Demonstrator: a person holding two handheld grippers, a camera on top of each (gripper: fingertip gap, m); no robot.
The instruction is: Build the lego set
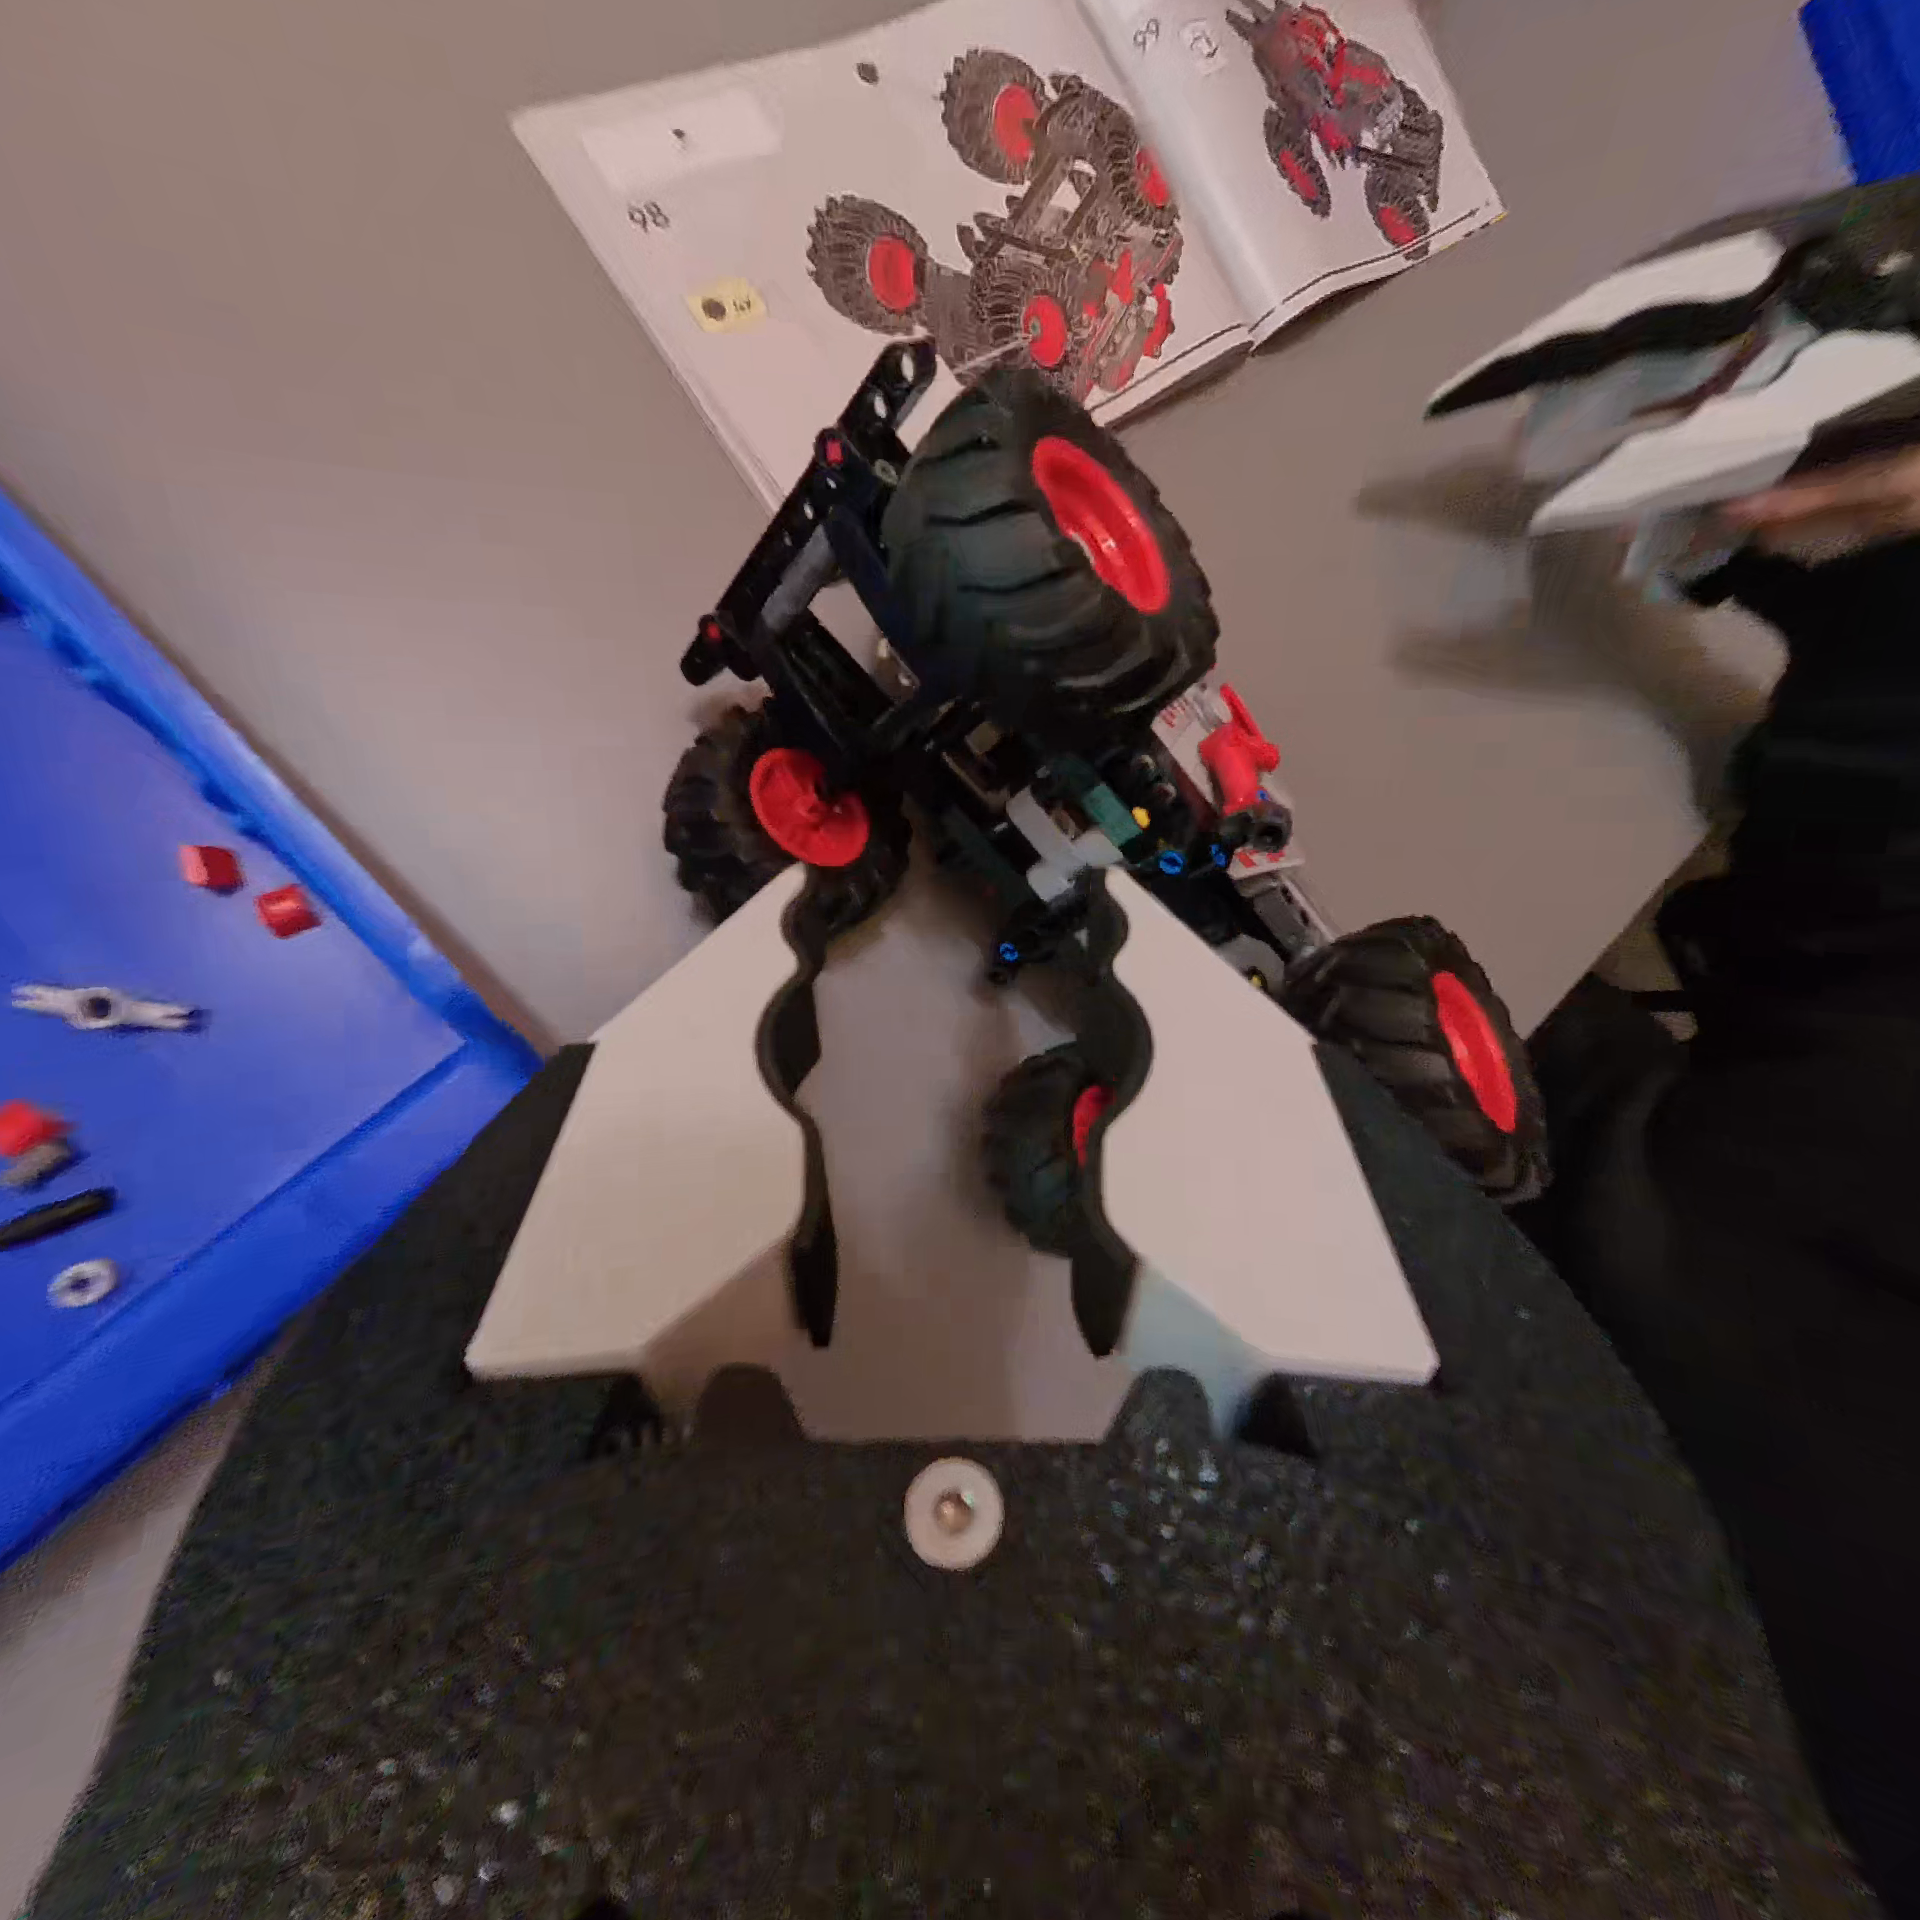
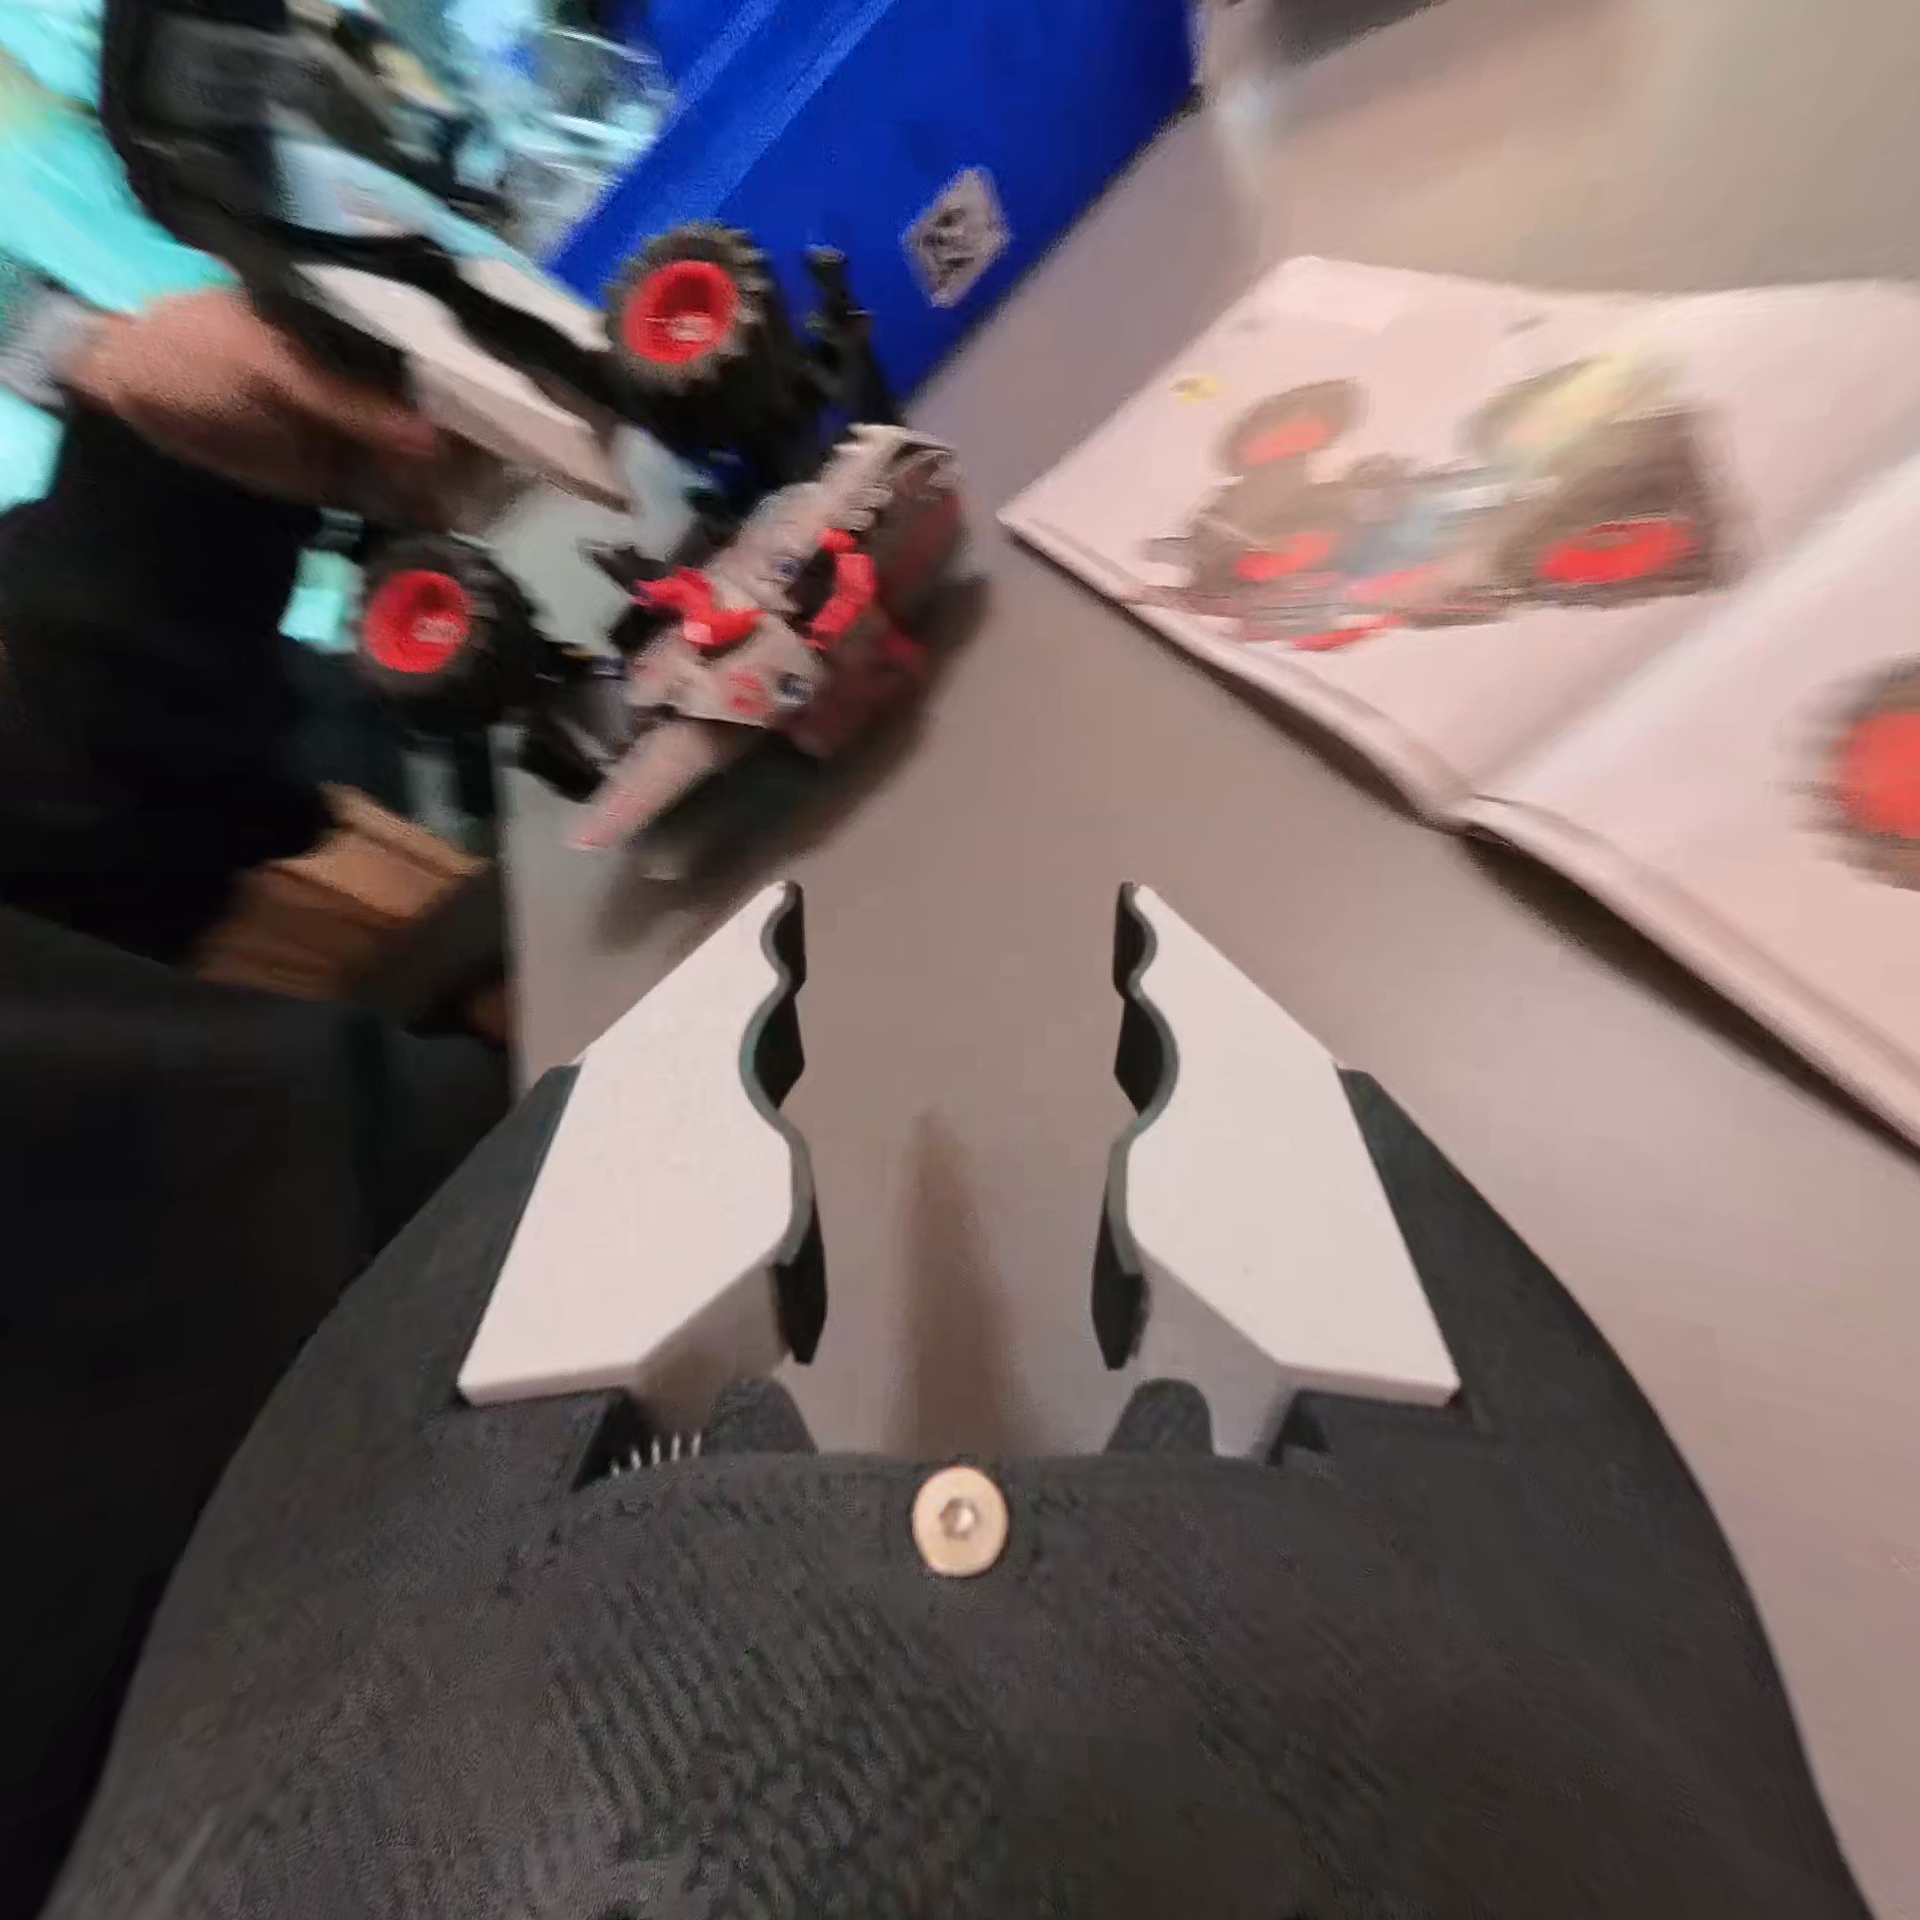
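The lego truck [image 1: 1039, 582] is black with big black tyres and red hubs, and it hangs tilted over the grey table. My left gripper [image 1: 956, 894] is shut on its chassis between the wheels, and one small wheel shows between the fingers. In the right wrist view the truck [image 2: 727, 623] is blurred at the upper left, with the left gripper's white fingers [image 2: 468, 343] on it. My right gripper [image 2: 956, 904] is open and empty above the table, apart from the truck. It also shows blurred at the right of the left wrist view [image 1: 1486, 457].
An open instruction booklet [image 1: 987, 208] lies on the table beyond the truck, at the right in the right wrist view [image 2: 1507, 571]. A blue bin [image 1: 312, 1091] at the left holds several loose pieces. Another blue bin [image 2: 883, 156] stands farther back. The table edge [image 2: 509, 883] and a person's dark clothing are close. Tip to tip, the grippers are about 20 centimetres apart.
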